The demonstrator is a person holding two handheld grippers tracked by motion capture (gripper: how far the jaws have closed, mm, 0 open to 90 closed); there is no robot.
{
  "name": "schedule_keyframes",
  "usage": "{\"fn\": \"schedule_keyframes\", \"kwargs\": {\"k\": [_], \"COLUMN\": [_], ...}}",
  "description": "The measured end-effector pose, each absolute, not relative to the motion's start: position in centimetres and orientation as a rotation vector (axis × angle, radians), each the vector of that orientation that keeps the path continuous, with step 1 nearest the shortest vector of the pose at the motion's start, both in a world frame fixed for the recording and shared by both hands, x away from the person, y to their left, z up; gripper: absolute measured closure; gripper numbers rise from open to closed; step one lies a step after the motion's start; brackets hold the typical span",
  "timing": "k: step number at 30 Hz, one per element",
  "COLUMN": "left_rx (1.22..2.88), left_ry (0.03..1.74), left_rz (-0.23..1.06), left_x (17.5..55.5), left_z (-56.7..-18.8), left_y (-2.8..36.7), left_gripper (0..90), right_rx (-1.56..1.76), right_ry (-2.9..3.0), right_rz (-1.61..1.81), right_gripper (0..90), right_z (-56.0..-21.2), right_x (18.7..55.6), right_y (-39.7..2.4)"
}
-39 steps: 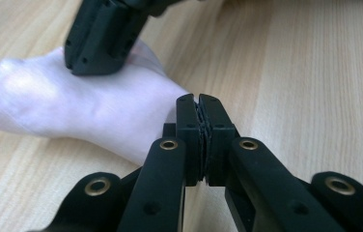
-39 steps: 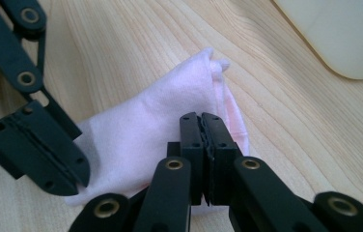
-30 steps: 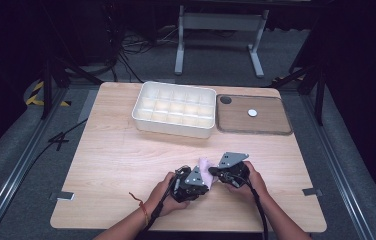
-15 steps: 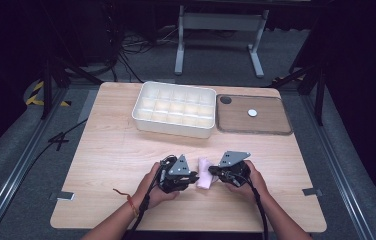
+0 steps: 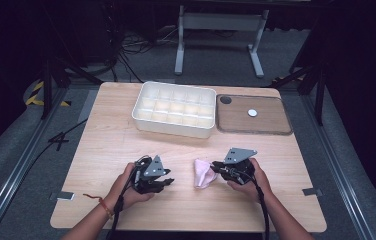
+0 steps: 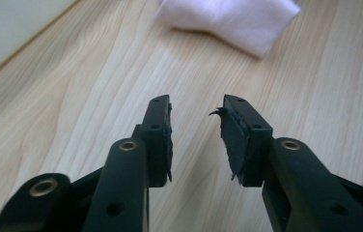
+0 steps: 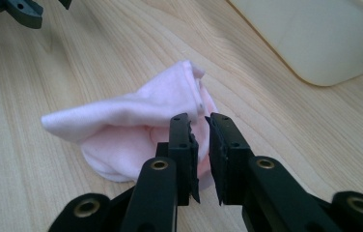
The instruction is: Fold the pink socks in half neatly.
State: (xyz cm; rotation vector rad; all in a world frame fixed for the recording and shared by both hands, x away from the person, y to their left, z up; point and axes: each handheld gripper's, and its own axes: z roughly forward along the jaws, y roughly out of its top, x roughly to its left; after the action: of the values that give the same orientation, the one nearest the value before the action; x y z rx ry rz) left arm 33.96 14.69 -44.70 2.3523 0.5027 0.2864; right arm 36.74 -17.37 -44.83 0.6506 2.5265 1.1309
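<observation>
Step in hand, as I read it: letting go of the pink cloth point(image 5: 203, 173) after a fold, w/o disturbing it.

My left gripper point(image 6: 196, 125) is off the cloth, well to its left on the table point(image 5: 111, 145). Its jaws have just been opening and now stand moderately apart w/ nothing betw. them, just bare wood underneath. My right gripper point(image 7: 200, 130) sits at the cloth's right edge. Its jaws have just been opening too, but only a narrow slit so far. The top fold lies right at the tips, and the pads don't look to be pinching it.

To do this well, imo:
- Widen the right jaws more before pulling back, so the worn pad edges don't snag the fabric and drag the fold open.
- Back out low and straight along the jaw line, no twist.
- Keep the left side clear, ready to tap down the raised corner if it springs up.

Materials etc.:
- Cloth: soft, fleecy, pale pink, matte. It's folded into a lumpy wedge w/ a rounded lower layer and one flap standing up. Limp, so it'll slump rather than hold a crease.
- Table: light wood-grain laminate, smooth, low grip.
- Pads: black rubbery, frayed at the edges.
- Far side: a white divided bin point(image 5: 174, 107), hard plastic w/ rounded corners. Beside it is a flat brown tray point(image 5: 276, 127) w/ a small white disc point(image 5: 252, 113).
</observation>
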Motion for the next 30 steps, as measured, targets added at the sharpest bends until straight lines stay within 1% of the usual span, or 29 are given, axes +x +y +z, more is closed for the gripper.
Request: {"fn": "schedule_keyframes", "kwargs": {"k": [3, 7, 12, 14, 15, 17, 22, 27, 30], "left_rx": [2.321, 2.270, 2.257, 2.273, 2.273, 2.266, 2.251, 2.232, 2.250], "left_ry": [0.547, 0.566, 0.498, 0.447, 0.447, 0.405, 0.360, 0.359, 0.344], "left_rz": [0.260, 0.229, 0.214, 0.228, 0.228, 0.227, 0.218, 0.215, 0.224], "left_x": [34.2, 34.5, 34.5, 34.4, 34.4, 34.3, 34.2, 34.4, 34.5], "left_z": [-45.1, -45.3, -45.0, -44.9, -44.9, -44.9, -44.9, -45.1, -45.4], "left_y": [15.5, 15.0, 12.6, 10.9, 10.9, 9.1, 7.1, 5.9, 5.1], "left_gripper": [63.3, 67.8, 70.4, 71.7, 71.6, 72.1, 72.6, 72.6, 73.1], "right_rx": [0.641, 0.645, 0.632, 0.621, 0.621, 0.622, 0.614, 0.622, 0.623], "right_ry": [2.522, 2.514, 2.521, 2.530, 2.530, 2.541, 2.556, 2.593, 2.611], "right_rz": [1.137, 1.150, 1.155, 1.142, 1.142, 1.128, 1.112, 1.084, 1.063], "right_gripper": [79.4, 79.3, 79.9, 81.7, 81.7, 84.0, 86.4, 88.3, 88.7], "right_z": [-44.6, -44.3, -44.3, -44.3, -44.3, -44.6, -45.0, -45.6, -46.0], "right_x": [36.6, 36.5, 36.5, 36.5, 36.5, 36.6, 36.7, 36.8, 36.9], "right_y": [-17.3, -17.3, -17.2, -17.1, -17.1, -17.1, -17.1, -16.9, -16.7]}}
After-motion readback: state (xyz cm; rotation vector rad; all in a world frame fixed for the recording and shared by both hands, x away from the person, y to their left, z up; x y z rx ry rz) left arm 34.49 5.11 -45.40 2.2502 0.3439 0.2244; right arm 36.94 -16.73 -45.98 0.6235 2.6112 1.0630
